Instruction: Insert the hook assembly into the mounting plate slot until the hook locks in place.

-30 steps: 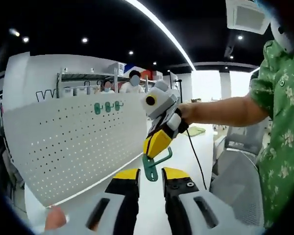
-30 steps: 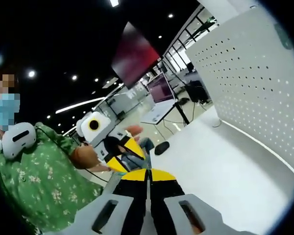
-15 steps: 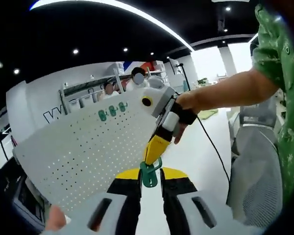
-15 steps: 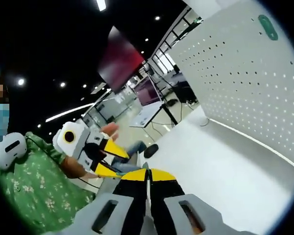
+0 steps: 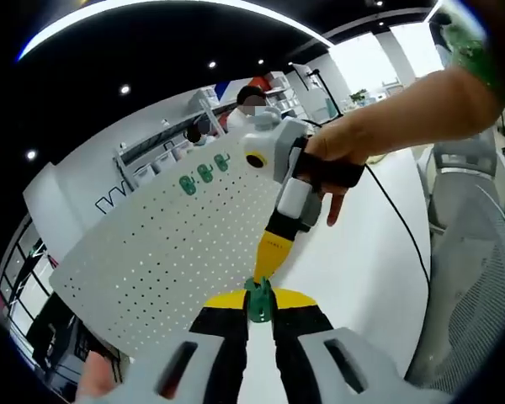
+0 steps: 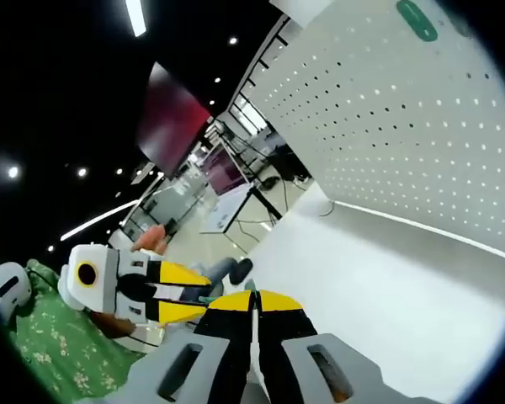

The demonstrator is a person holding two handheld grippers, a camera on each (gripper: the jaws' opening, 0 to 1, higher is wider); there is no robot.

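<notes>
Left gripper view: right claw [image 5: 270, 268] clamps hook [image 5: 258, 300] between parted left claw [image 5: 259, 305] tips; misaligned handover could drop it

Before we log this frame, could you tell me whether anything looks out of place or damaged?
Nothing stands out. The green hook sits between the two tools' tips in front of the white pegboard, where three green hooks hang in a row.
</notes>
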